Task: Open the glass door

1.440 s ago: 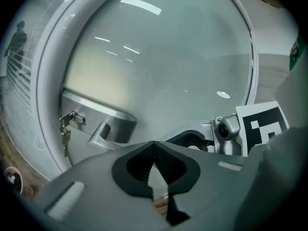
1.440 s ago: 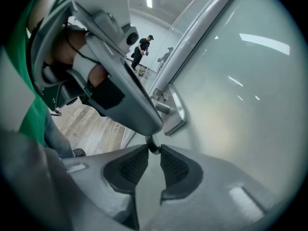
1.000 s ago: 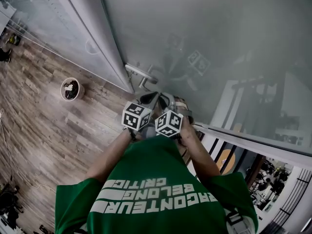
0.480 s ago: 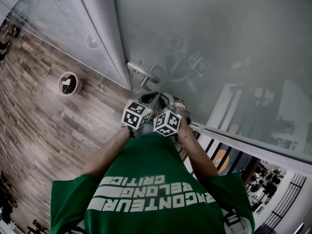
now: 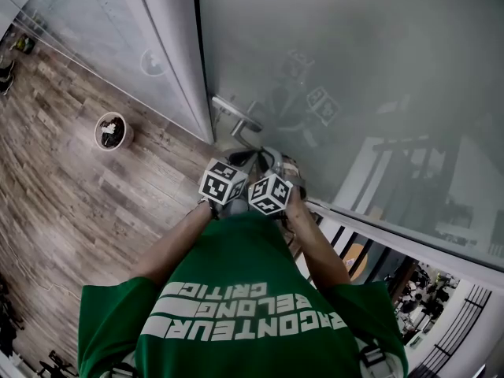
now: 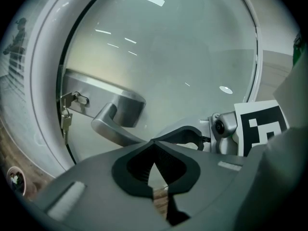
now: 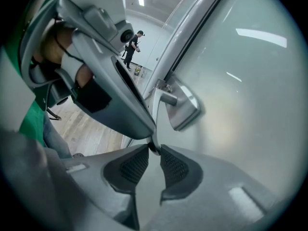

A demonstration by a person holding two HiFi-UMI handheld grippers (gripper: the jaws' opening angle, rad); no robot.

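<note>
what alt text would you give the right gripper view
The right gripper pinches the tip of the metal door handle on a frosted glass door. The left gripper crosses in from upper left, its tip by the same handle end; wooden floor lies behind.

Green T-shirt (image 5: 236,262) is displaying the only legible print, white capitals appearing upside down in the head view: "RACONTEUR" running nearest the shirt's collar, "BELONG" sitting beneath it and "CRITIC" lying lowest on the chest, each word trailing white stripes.
</note>
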